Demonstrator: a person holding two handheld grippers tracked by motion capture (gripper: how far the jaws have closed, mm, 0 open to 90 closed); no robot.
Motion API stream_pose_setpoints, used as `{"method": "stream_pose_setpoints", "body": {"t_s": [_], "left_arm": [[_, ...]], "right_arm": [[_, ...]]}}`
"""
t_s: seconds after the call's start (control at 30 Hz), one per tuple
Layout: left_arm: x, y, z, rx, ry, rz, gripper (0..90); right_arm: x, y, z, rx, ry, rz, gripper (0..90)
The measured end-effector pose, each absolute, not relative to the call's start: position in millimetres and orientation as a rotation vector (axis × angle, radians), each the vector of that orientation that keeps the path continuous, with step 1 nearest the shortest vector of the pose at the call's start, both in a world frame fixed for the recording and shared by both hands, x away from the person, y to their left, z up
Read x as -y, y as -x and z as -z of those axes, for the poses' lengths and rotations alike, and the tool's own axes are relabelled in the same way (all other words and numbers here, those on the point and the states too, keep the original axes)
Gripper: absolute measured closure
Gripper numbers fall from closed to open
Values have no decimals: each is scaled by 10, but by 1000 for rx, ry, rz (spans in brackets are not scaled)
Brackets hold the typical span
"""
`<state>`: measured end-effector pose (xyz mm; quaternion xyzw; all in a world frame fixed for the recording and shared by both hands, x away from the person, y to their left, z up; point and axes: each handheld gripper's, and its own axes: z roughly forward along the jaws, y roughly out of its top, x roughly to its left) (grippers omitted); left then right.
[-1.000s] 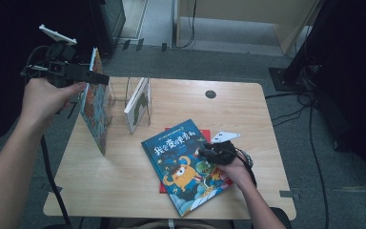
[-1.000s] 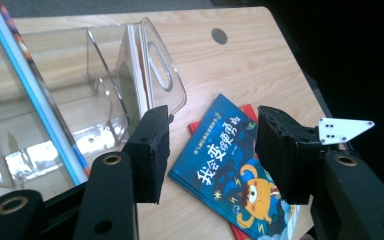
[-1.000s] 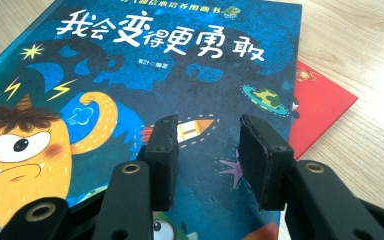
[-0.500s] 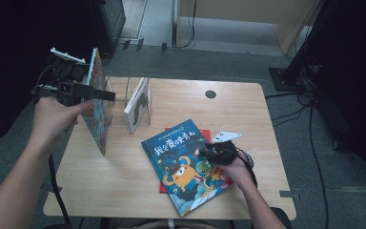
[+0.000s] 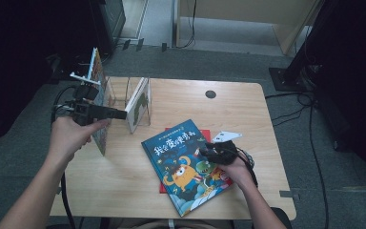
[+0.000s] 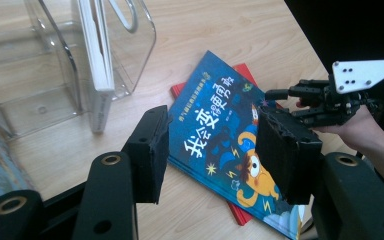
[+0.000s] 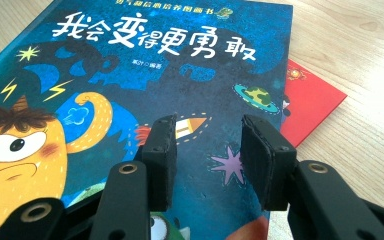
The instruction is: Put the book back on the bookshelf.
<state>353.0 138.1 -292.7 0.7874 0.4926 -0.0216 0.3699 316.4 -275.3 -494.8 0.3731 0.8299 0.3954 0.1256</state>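
Blue picture book (image 5: pixel 186 167) lies flat on table (image 5: pixel 248 102), cover up, atop red book (image 7: pixel 312 102) whose edge and corner stick out beneath it. Right gripper (image 5: pixel 208 151) rests over blue book's right half, jaws spread, nothing between them; pads possibly touch cover, contact unclear. Left gripper (image 5: pixel 116 114) hangs left of blue book, jaws spread and empty, just beside clear plastic book rack (image 5: pixel 124 93) holding upright white book (image 5: pixel 137 102).
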Motion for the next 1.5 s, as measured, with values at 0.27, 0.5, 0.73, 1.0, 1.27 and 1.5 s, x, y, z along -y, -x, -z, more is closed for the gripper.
{"method": "stream_pose_setpoints", "body": {"t_s": [0.27,0.5,0.73,1.0,1.27,1.5], "left_arm": [[-1303,-3453,3172,-1247,-2046,50,474],[-1267,-3410,3353,-1223,-2047,57,468],[-1195,-3385,3600,-1217,-2075,84,476],[-1111,-3367,3860,-1201,-2085,73,476],[-992,-3380,4111,-1165,-2130,43,478],[-885,-3414,4291,-1135,-2163,64,476]], "right_arm": [[2757,-3161,4947,-2416,-1094,-1150,582],[2765,-3160,4945,-2418,-1094,-1150,582],[2762,-3161,4950,-2419,-1091,-1149,582],[2761,-3161,4950,-2417,-1093,-1148,581],[2769,-3158,4956,-2421,-1104,-1152,582],[2794,-3124,4969,-2405,-1112,-1161,581]]}}
